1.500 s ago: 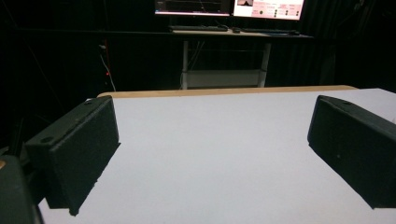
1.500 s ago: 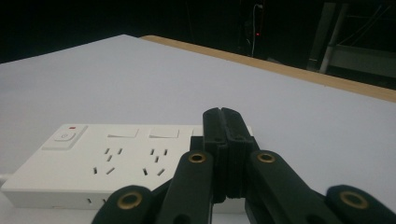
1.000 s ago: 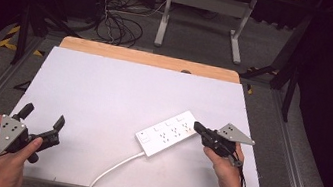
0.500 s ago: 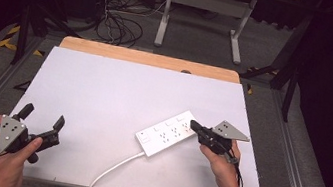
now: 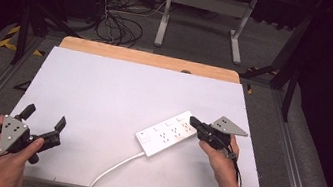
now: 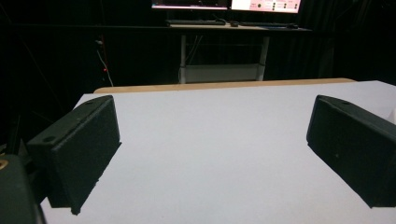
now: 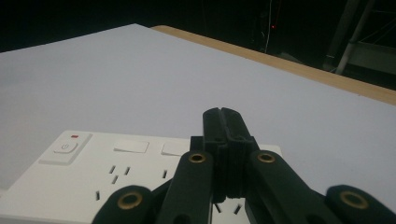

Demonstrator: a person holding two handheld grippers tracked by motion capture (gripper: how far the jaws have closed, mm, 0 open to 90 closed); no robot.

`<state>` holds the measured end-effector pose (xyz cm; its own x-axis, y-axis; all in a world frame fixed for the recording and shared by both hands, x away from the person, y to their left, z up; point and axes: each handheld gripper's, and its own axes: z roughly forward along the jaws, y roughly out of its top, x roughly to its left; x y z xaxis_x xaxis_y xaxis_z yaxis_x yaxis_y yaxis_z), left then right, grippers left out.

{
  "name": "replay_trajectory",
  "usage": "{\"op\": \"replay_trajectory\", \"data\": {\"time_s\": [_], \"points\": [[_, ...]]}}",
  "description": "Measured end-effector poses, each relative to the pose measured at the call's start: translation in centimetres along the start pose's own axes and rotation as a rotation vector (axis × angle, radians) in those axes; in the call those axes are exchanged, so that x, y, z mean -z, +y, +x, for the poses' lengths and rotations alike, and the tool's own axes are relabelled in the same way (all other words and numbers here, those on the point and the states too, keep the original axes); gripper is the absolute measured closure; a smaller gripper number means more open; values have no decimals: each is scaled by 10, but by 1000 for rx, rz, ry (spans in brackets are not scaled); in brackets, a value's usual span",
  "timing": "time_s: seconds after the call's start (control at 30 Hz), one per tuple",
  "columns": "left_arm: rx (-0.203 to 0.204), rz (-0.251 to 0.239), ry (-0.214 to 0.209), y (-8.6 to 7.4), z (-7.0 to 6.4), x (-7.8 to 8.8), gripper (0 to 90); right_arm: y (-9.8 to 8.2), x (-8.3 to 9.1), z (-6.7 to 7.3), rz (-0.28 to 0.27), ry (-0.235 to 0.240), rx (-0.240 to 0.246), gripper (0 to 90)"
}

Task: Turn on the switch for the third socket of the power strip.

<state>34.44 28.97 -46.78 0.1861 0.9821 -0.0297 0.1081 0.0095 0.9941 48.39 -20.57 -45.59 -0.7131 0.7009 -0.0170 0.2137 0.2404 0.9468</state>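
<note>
My right gripper (image 5: 195,123), jaws pressed together, hovers over the power strip (image 5: 167,132); my left gripper (image 5: 43,122) stands apart, holding nothing.

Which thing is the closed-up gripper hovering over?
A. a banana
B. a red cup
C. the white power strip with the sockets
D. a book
C: the right gripper, its jaws pressed together, sits over the far end of the white power strip, whose sockets and switch show right below the jaws in the right gripper view.
</note>
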Motion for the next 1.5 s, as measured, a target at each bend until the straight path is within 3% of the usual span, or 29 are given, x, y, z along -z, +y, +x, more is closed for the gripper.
{"op": "replay_trajectory", "data": {"time_s": [1.5], "points": [[-5, 11, -4, -1, -1, -1, 32, 9, -32, 3, 54, -4, 9, 900]]}}
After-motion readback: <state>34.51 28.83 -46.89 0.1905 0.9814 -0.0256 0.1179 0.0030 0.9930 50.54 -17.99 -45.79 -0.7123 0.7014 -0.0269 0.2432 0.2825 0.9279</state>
